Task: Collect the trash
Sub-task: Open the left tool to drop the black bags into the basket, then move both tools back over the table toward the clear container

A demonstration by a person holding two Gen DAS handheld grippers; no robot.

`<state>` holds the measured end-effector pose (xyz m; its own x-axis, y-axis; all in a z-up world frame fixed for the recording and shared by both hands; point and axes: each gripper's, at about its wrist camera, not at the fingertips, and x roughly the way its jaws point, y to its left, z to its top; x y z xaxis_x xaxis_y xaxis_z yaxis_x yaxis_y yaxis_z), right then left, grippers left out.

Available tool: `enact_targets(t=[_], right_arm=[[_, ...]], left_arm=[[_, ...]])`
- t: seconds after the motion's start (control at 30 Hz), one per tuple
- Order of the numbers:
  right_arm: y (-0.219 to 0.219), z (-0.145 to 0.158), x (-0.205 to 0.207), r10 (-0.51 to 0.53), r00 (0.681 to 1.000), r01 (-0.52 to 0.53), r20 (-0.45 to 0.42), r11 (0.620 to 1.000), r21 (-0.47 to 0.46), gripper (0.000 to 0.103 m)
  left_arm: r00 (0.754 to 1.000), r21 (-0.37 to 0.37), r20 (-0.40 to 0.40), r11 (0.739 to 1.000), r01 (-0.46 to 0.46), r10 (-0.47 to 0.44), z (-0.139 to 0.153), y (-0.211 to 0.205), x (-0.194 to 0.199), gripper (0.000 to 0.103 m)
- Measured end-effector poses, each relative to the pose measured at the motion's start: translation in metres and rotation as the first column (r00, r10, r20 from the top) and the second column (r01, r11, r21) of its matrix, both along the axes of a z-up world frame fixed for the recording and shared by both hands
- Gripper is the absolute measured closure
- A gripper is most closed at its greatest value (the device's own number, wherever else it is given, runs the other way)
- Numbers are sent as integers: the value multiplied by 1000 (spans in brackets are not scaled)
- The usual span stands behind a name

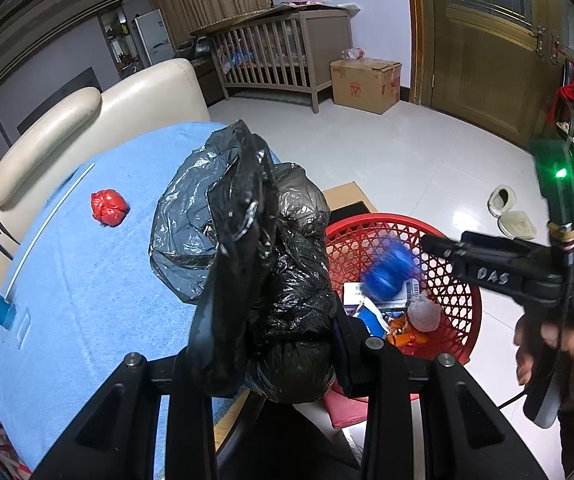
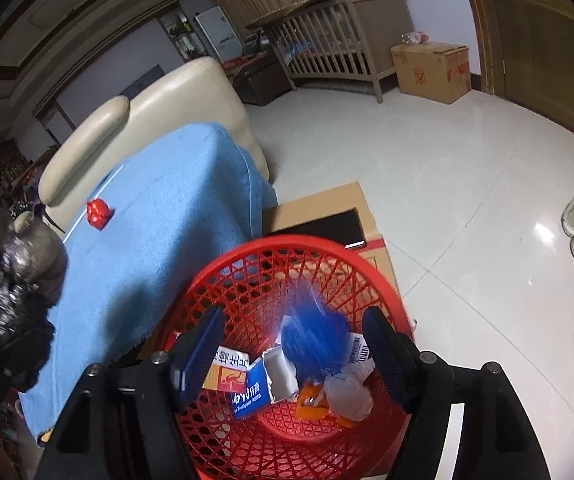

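My left gripper (image 1: 287, 312) is shut on a crumpled black plastic bag (image 1: 247, 240), held above the edge of the blue-covered table (image 1: 87, 280). The bag also shows at the left of the right wrist view (image 2: 19, 280). My right gripper (image 2: 295, 340) is open above the red mesh basket (image 2: 247, 280). A blue crumpled wad (image 2: 315, 340), motion-blurred, is falling between its fingers into the basket, also in the left wrist view (image 1: 387, 268). The basket (image 1: 459, 280) holds boxes, white paper and orange wrappers. A red crumpled wad (image 1: 109, 207) lies on the blue cloth (image 2: 98, 211).
A cream sofa (image 1: 87, 120) stands behind the table. A flat cardboard piece (image 2: 327, 208) lies on the floor behind the basket. A cardboard box (image 1: 365, 84), a wooden crib (image 1: 279, 56) and slippers (image 1: 511, 212) are on the tiled floor.
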<state>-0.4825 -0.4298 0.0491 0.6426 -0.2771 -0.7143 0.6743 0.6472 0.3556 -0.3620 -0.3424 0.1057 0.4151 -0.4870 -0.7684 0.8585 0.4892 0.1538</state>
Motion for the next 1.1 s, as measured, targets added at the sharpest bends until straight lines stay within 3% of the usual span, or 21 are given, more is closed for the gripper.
enact_targets(t=[0.3,0.83,0.93,1.1], right_arm=[[-17,12,-40,-116,990,114,85,993,32,27],[-32,22,-78,-198,966,195,169,980,35,27],[-36,28,-88,-225,955,223,194,974,32,27],[-36,40,-96,-245,943,249,224,968,11,27]], left_arm=[[997,29,-29,997,70,-69,-10,-22,-12,67],[975,110,-118,974,199,-186,-43,-66,-43,66],[967,133,-153,965,227,-206,-51,-73,-46,64],[959,176,-188,953,245,-212,-63,-82,-51,41]])
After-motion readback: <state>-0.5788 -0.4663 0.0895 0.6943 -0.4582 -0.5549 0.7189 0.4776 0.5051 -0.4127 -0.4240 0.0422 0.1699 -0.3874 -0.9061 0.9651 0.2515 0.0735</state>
